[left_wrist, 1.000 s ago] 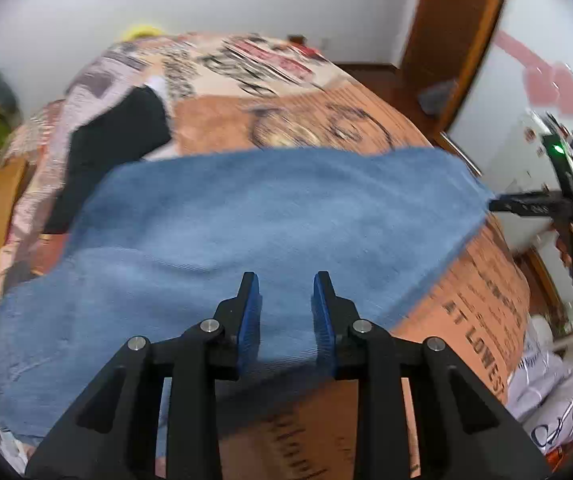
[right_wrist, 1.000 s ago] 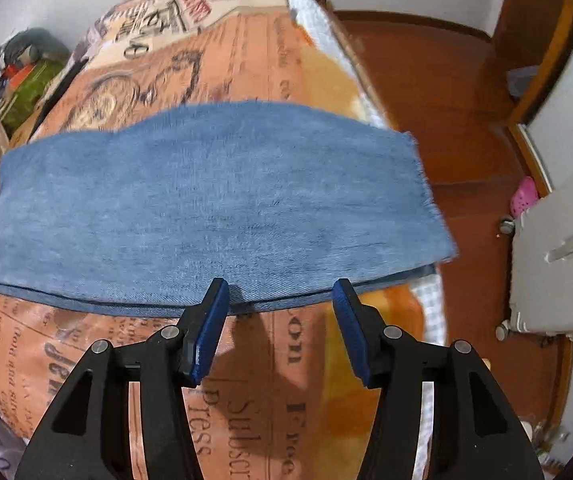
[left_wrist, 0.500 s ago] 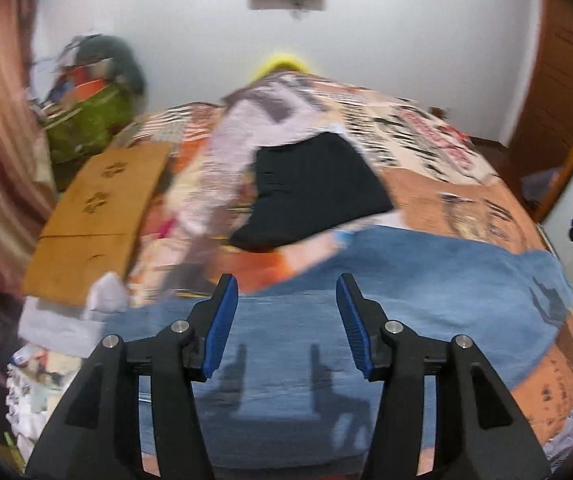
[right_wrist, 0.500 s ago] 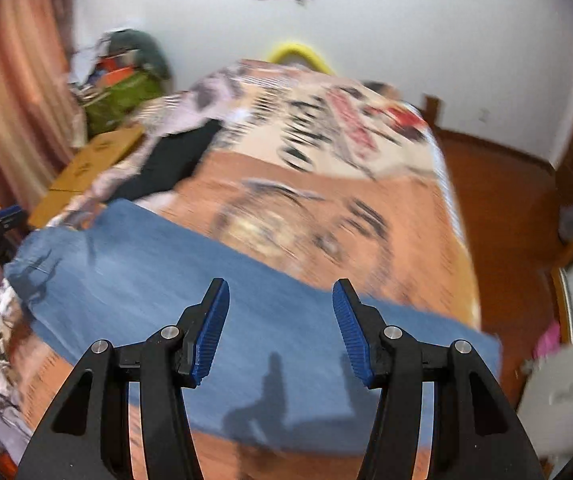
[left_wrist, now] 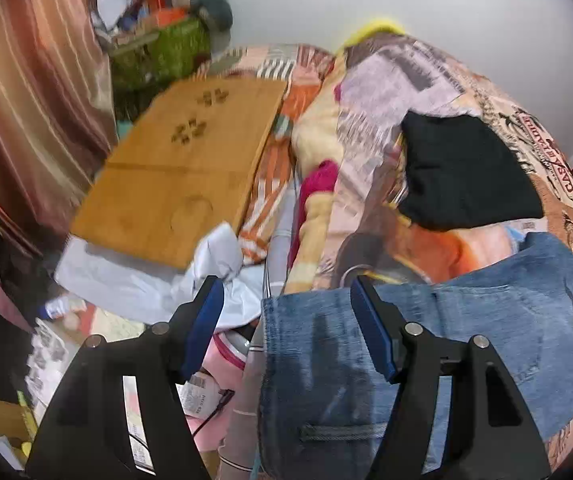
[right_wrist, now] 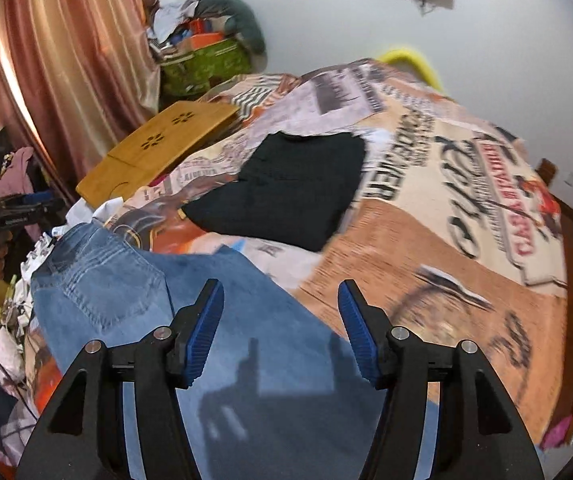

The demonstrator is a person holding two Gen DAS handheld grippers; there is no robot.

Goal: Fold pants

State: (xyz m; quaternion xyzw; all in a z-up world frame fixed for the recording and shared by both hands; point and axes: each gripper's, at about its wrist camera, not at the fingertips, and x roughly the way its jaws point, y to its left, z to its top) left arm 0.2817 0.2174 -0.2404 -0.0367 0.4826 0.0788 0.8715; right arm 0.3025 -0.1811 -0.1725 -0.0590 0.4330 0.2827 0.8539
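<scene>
Blue denim pants [left_wrist: 426, 344] lie flat on the printed bedspread, waistband end with a back pocket [right_wrist: 102, 280] toward the left side of the bed. My left gripper [left_wrist: 286, 320] is open and empty, above the waistband corner at the bed's left edge. My right gripper [right_wrist: 280, 320] is open and empty, above the middle of the pants [right_wrist: 226, 312]. The left gripper also shows in the right wrist view [right_wrist: 14, 216], at far left.
A folded black garment [right_wrist: 286, 188] lies on the bedspread [right_wrist: 446, 240] beyond the pants. A wooden lap tray [left_wrist: 178, 168] and clutter, bags and white cloth [left_wrist: 146, 280], sit left of the bed. Curtains [right_wrist: 66, 60] hang at left.
Both grippers swung left and up from the hem end toward the waistband end. The left gripper opened wider. The pants stay flat on the bed.
</scene>
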